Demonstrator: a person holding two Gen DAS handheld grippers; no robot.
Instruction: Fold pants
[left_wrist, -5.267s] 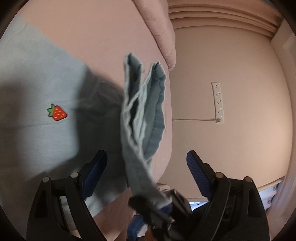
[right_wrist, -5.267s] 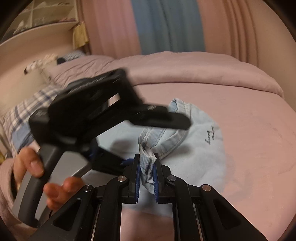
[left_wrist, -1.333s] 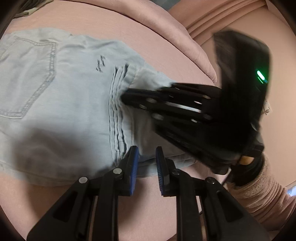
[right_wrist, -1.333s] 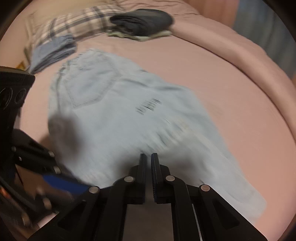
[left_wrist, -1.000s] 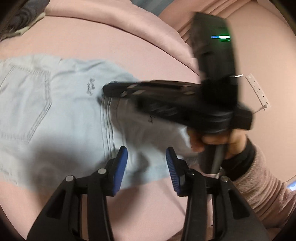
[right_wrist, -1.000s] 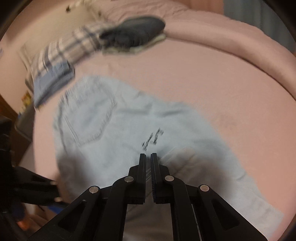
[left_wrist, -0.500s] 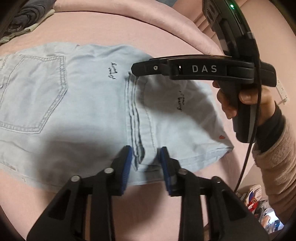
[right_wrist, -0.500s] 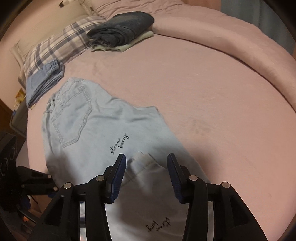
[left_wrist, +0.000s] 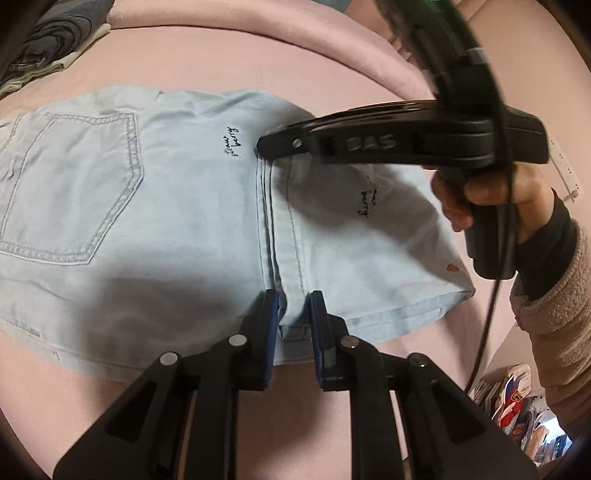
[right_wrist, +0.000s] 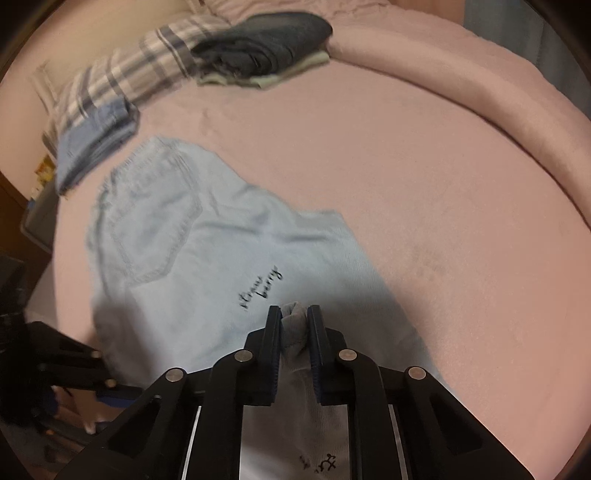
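The pale blue pants lie flat on the pink bed, folded so the leg hems sit stacked across the middle, with a back pocket to the left in the left wrist view. The near edge of the pants runs close to the bed's near edge; beyond the far edge the sheet is bare up to the rolled pink duvet.

The left claw points steeply down at the near end of the hems. Its jaws have just been closing and stand narrow, with the hem corner between the blue pads; the pads touch the fabric on both sides.

The right claw also points steeply down at the far end of the hems. Its jaws have just been closing, and they pinch a raised bunch of denim. In the left wrist view it reaches in level from the right, held by a hand in a pink sleeve.

Folded dark clothes and a plaid pillow sit well apart at the bed's far left.
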